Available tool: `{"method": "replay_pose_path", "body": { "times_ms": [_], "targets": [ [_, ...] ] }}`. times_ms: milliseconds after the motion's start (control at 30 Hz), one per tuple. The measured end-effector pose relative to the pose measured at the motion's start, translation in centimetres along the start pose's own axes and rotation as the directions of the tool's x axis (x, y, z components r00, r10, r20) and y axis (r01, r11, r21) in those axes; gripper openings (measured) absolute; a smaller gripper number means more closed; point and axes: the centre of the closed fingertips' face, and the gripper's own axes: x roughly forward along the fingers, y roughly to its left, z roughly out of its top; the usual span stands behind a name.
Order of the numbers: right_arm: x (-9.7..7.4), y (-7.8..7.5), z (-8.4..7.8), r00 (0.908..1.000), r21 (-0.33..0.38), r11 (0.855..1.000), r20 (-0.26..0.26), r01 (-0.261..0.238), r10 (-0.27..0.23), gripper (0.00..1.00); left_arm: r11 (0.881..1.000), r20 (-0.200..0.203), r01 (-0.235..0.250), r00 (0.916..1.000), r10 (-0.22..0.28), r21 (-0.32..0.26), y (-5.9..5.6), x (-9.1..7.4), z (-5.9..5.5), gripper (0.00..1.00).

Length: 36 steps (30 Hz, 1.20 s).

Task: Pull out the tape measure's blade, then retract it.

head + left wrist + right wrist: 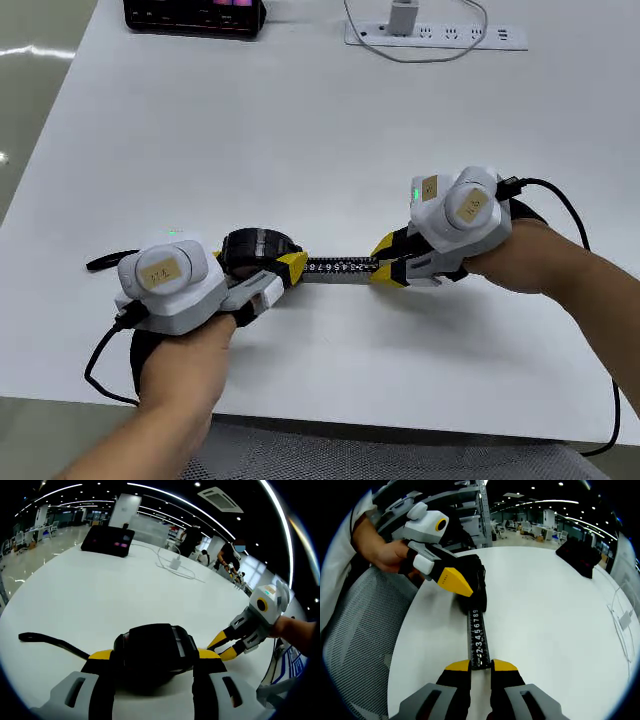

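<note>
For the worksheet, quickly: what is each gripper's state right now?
Left gripper: shut on the round black tape measure case.
Right gripper: shut on its black numbered blade.

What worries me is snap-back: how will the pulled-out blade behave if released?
The blade runs straight, unkinked, from the case to the right gripper, so probably stiff at this length. Pinched only at its tip, it would likely spring back once released.
</note>
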Motion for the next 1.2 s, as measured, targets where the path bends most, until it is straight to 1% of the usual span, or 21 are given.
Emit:
{"method": "replay_pose_path", "body": {
  "times_ms": [567, 967, 1200],
  "targets": [
    [1.2, 0.5, 1.8, 0.9997, -0.011, 1.0, 0.018, -0.017, 0.017, 0.11, 1.0, 0.001, 0.003, 1.0, -0.003, -0.007, 0.1, 0.1, -0.1, 0.57],
    [2.6, 0.6, 3.3, 0.9989, -0.026, 0.999, 0.03, -0.035, 0.036, 0.11, 1.0, 0.004, 0.003, 1.0, -0.003, -0.015, 0.1, 0.1, -0.1, 0.57],
    [3.0, 0.7, 3.8, 0.9982, -0.021, 0.999, 0.041, -0.044, 0.045, 0.11, 1.0, 0.003, 0.003, 1.0, -0.003, -0.014, 0.0, 0.1, -0.1, 0.58]
  ]
}}
